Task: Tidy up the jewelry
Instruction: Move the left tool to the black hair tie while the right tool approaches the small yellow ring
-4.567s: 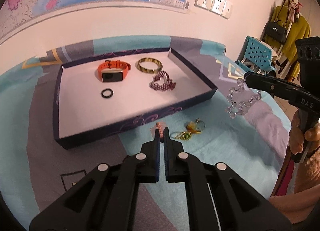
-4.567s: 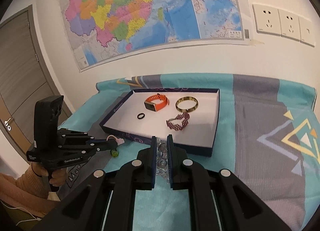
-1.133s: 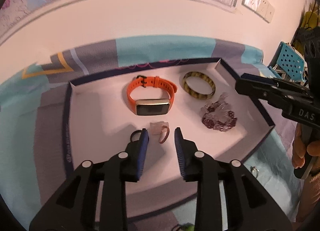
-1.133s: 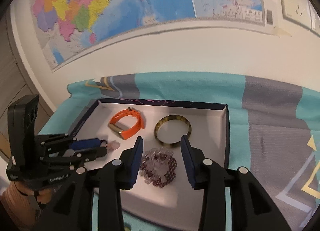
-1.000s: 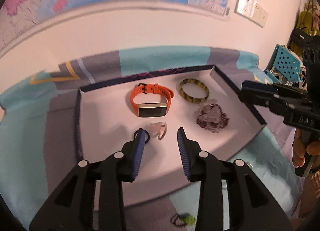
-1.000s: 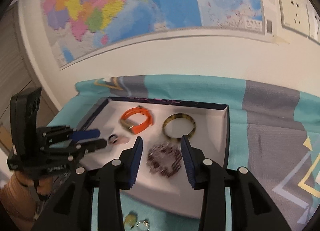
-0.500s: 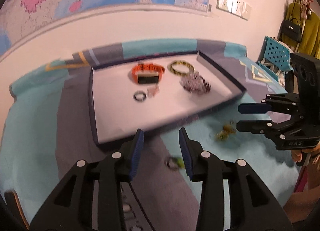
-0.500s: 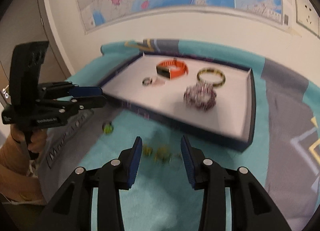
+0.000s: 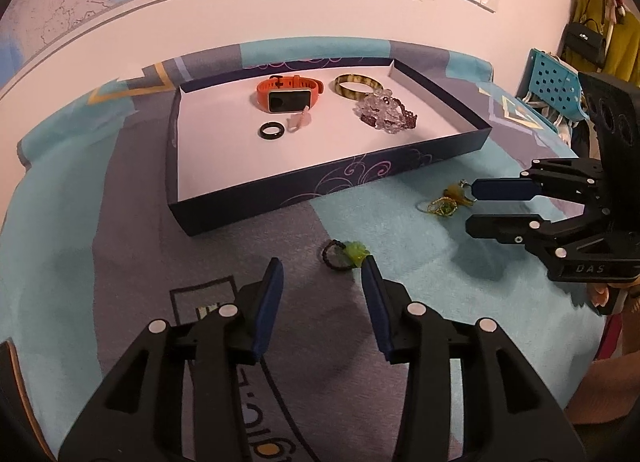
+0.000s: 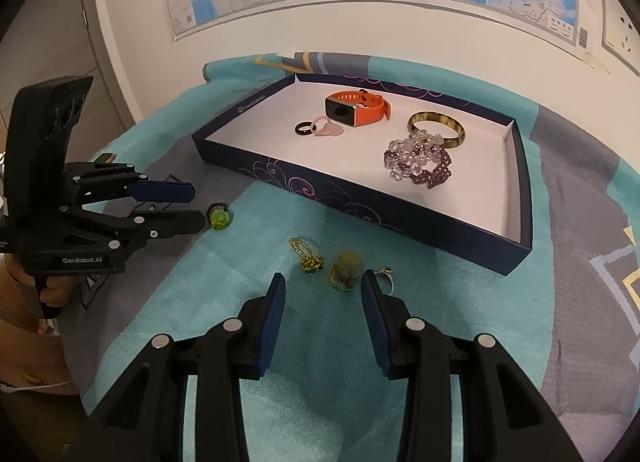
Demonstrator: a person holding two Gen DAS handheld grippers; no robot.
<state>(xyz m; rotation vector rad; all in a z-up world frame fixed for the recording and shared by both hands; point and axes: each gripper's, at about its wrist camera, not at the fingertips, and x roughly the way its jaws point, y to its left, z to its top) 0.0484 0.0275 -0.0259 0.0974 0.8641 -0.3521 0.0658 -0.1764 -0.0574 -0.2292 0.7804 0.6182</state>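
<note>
Warm, even room light is falling from overhead, casting soft shadows on the cloth (image 9: 420,258) just ahead of the fingers (image 9: 268,302). Both views are staying sharp centrally, while fisheye bending is curving the wall (image 10: 360,26) far beyond them and dark vignetting is creeping into the corners.

The left hand-held gripper (image 9: 322,276) is a matte black plastic frame of angular, open-sided linkage arms that taper forward to two flat fingers faced with ribbed dark-blue pads (image 9: 269,304). Round silver screw heads sit at its joints. Seen side-on from the right wrist camera, it carries a tall black housing at the rear and pale lettering reading "GenRobot.AI" on its lower bar. The right hand-held gripper (image 10: 322,276) is built alike, with the letters "DAS" on its base. A peach-orange knit sleeve (image 9: 600,386) covers the right arm.
</note>
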